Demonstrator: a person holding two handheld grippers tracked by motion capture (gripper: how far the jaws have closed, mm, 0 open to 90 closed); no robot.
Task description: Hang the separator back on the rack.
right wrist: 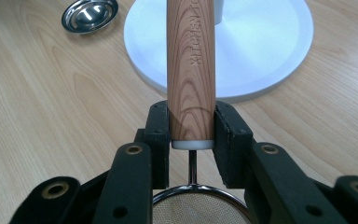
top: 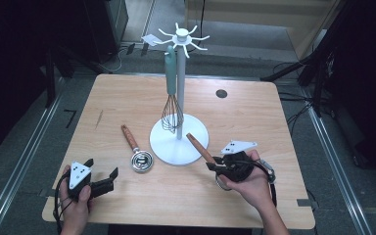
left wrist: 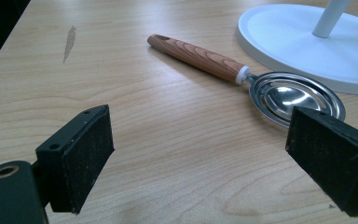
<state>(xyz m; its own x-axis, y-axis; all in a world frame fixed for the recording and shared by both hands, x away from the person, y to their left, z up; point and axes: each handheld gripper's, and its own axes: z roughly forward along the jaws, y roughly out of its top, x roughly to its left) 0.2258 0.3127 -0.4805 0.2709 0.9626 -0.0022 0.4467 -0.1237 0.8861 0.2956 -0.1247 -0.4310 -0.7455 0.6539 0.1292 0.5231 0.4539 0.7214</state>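
Note:
A white utensil stand (top: 196,137) with a ring of hooks (top: 182,36) stands mid-table. A teal-handled whisk (top: 172,105) hangs from it. A metal scoop with a wooden handle (top: 136,149) lies flat left of the base. My right gripper (top: 215,164) is shut on the wooden handle (right wrist: 191,70) of a mesh strainer (right wrist: 200,207). It grips near the metal end, and the handle points at the stand's base (right wrist: 261,46). My left gripper (top: 101,167) stands open near the table's front left, nothing between its pads. The scoop (left wrist: 242,77) lies ahead of my left gripper (left wrist: 205,158).
A dark round hole (top: 221,93) sits in the wooden tabletop (top: 127,98) at the back right. Bare wood stretches left of the scoop and along the front edge. A dark floor with rails and cables surrounds the table.

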